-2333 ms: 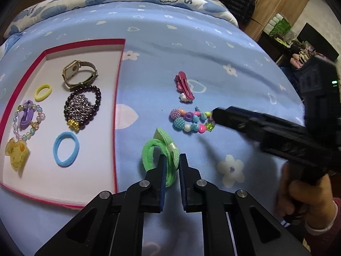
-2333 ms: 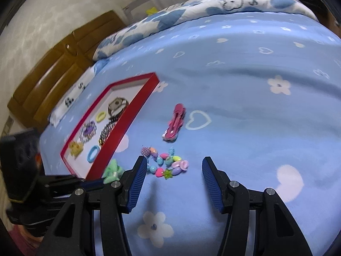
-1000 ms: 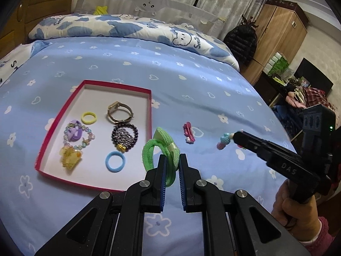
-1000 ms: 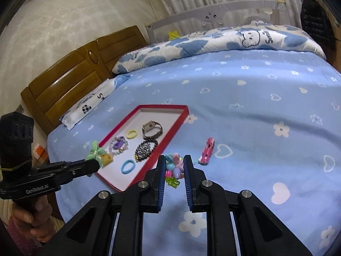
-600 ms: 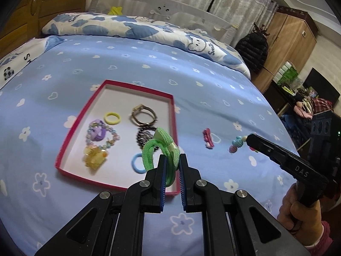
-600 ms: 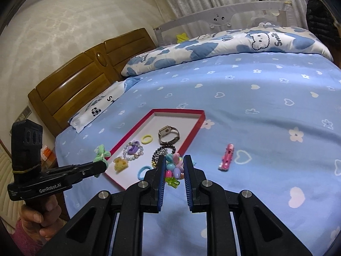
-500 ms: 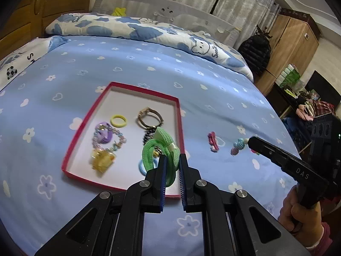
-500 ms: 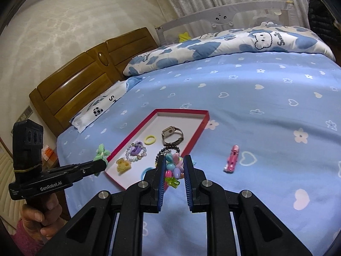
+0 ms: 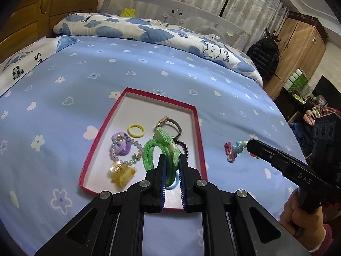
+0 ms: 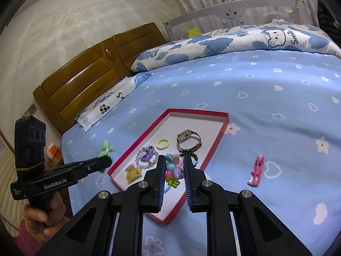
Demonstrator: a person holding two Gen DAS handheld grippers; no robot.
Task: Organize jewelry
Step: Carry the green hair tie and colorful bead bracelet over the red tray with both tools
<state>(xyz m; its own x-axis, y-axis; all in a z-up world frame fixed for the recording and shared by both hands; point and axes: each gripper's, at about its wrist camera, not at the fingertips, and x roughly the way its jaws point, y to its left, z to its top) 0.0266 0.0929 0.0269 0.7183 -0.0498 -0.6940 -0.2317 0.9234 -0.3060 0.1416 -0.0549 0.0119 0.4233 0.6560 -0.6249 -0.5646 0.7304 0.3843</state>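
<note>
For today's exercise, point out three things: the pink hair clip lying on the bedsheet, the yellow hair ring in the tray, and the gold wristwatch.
Pink hair clip (image 10: 256, 170), right wrist view, mid-body.
Yellow hair ring (image 9: 136, 130), left wrist view, its band.
Gold wristwatch (image 10: 184, 136), right wrist view, its face.

Bed (image 10: 266, 89), blue sheet with hearts and flowers. On it: red-rimmed tray (image 10: 222, 128), pink hair clip (image 10: 256, 169) well right of it, cloud-print quilt (image 10: 234, 40) behind, pillow (image 10: 106, 104) at headboard.

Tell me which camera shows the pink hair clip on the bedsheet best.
The right wrist view: the pink hair clip lies unobstructed on the sheet. In the left wrist view it is small and partly hidden behind the beaded bracelet held in the right claw.
</note>
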